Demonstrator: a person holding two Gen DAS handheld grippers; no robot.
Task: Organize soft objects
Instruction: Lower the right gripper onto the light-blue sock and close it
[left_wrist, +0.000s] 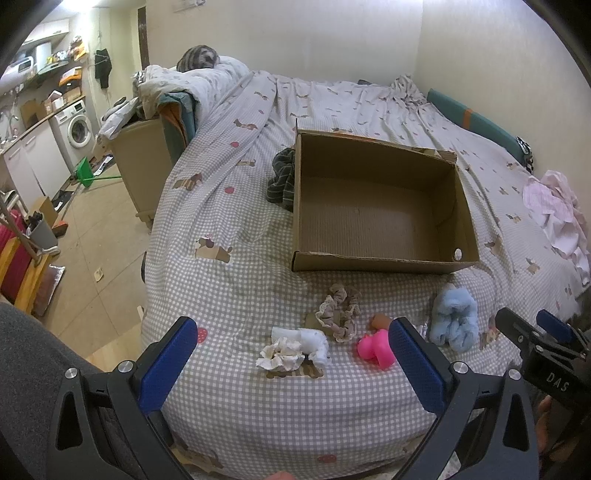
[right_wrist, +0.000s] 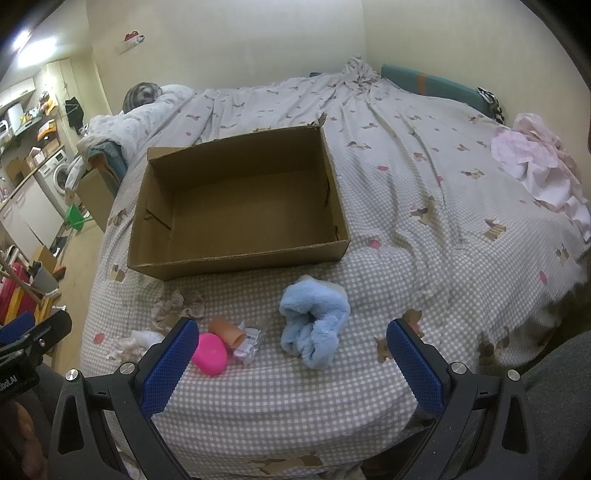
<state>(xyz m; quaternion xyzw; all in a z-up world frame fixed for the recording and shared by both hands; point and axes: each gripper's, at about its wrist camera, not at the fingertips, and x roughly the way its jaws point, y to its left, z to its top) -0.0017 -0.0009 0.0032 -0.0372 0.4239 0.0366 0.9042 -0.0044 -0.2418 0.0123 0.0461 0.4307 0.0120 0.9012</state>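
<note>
An empty cardboard box sits on the bed. In front of it lie a beige scrunchie, a white crumpled cloth, a pink soft toy, a small orange piece and a fluffy blue cloth. My left gripper is open above the white cloth. My right gripper is open near the blue cloth; it also shows in the left wrist view.
A dark striped garment lies left of the box. Pink clothes lie at the bed's right. A checked sheet covers the bed. A second carton, washing machine and floor clutter are left.
</note>
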